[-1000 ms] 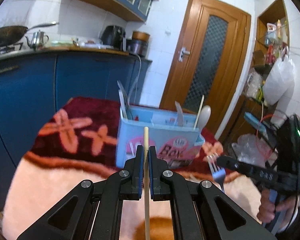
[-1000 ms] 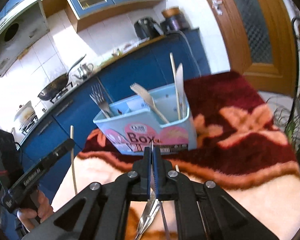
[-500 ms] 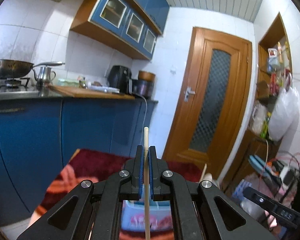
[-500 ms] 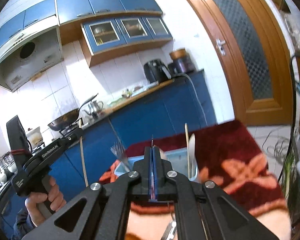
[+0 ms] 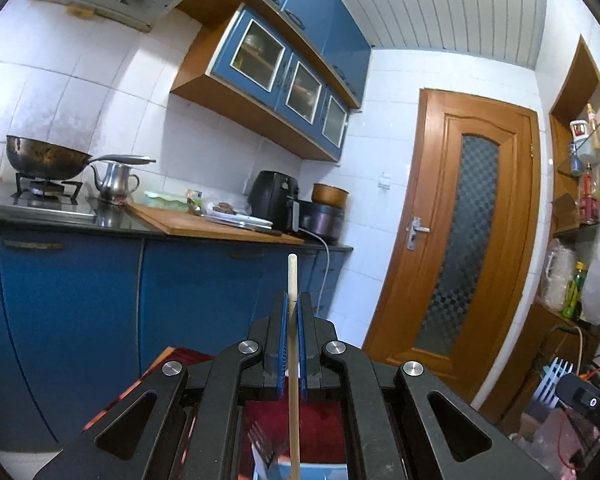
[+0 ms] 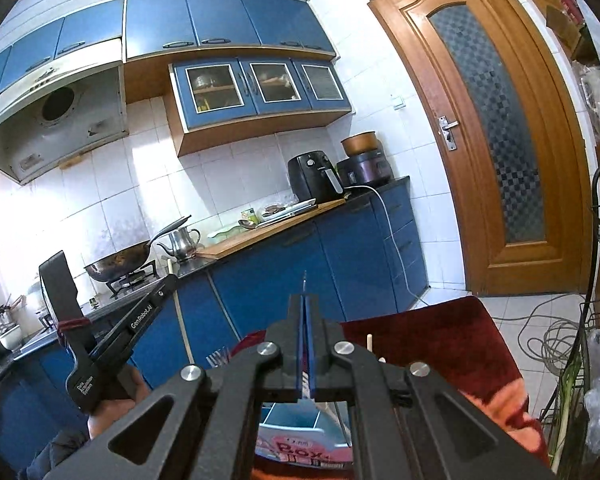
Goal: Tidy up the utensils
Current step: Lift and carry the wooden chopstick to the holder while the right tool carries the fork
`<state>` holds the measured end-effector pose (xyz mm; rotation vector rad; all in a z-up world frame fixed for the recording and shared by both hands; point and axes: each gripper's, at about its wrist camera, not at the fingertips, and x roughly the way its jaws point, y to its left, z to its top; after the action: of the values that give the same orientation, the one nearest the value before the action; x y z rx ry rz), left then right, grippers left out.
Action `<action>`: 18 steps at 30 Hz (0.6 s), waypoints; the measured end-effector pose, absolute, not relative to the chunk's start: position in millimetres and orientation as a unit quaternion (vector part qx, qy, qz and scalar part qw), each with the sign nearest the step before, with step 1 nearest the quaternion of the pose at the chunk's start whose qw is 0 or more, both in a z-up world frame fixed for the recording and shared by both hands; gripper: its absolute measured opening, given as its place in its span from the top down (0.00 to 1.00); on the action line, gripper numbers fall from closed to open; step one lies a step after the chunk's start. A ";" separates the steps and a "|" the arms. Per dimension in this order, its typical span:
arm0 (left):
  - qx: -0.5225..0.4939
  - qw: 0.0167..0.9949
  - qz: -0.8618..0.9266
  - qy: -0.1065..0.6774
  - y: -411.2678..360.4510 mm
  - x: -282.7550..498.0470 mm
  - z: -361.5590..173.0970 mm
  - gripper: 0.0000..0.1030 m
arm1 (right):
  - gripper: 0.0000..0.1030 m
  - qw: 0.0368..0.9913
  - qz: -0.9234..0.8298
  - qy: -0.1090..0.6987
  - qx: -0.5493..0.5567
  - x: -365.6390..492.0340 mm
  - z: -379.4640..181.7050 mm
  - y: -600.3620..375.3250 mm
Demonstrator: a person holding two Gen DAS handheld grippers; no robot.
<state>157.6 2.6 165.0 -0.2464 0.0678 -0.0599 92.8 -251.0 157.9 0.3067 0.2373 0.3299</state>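
The left gripper, clamped on an upright chopstick, hangs above the utensil box, below both grippers' fingers.

We were in a home kitchen: blue wall cupboards ran over white tiles, a wok sat on the gas hob beside a steel kettle, an air fryer and rice cooker stood on the worktop, and we saw a wooden door.
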 end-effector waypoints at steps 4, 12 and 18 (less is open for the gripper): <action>-0.130 0.991 -0.020 0.021 4.1 162.9 162.3 0.96 | 0.97 0.968 0.163 0.117 0.151 100.6 150.0 -250.3; -0.111 0.994 -0.001 0.006 -4.5 174.7 142.2 0.96 | 0.97 0.967 0.164 0.138 0.142 120.7 128.7 -244.0; -0.098 0.995 0.007 0.020 -9.1 179.6 121.0 0.96 | 0.97 0.964 0.167 0.158 0.132 128.3 110.6 -237.3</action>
<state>179.6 -9.1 121.0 -0.1957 0.0406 0.0140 128.3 -237.3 110.6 0.2677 0.3208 0.3381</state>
